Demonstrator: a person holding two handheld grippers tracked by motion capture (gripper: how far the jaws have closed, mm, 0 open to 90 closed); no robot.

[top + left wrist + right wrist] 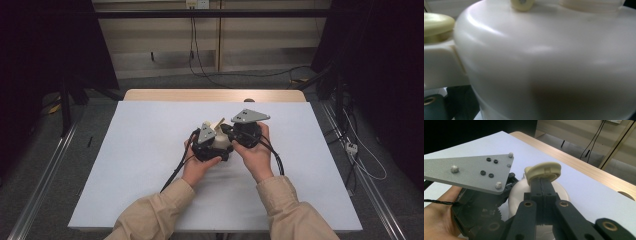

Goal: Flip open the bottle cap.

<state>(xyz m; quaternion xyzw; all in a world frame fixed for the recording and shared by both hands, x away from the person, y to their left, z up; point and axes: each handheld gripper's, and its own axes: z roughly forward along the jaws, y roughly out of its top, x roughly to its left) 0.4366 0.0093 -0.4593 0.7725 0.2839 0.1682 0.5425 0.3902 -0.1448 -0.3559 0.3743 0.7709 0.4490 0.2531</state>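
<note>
A white plastic container (223, 143) sits at the middle of the white-covered table (140, 150), held between both hands. Its rounded body (549, 62) is close up in the left gripper view, with a cream hinged lid (435, 23) at the upper left. My left gripper (216, 150) clasps the container from the left; its toothed jaw lies against the container's side (517, 192), under its grey plate (471, 172). My right gripper (544, 180) is shut, its tips pinching the rim of the raised cream lid (545, 170). The lid (218, 123) stands tilted up.
The white sheet has free room on every side of the hands. A wooden table edge (215, 95) runs along the far side. Cables (195, 55) and a power strip (351, 147) lie on the floor, with metal rails (45, 175) beside the table.
</note>
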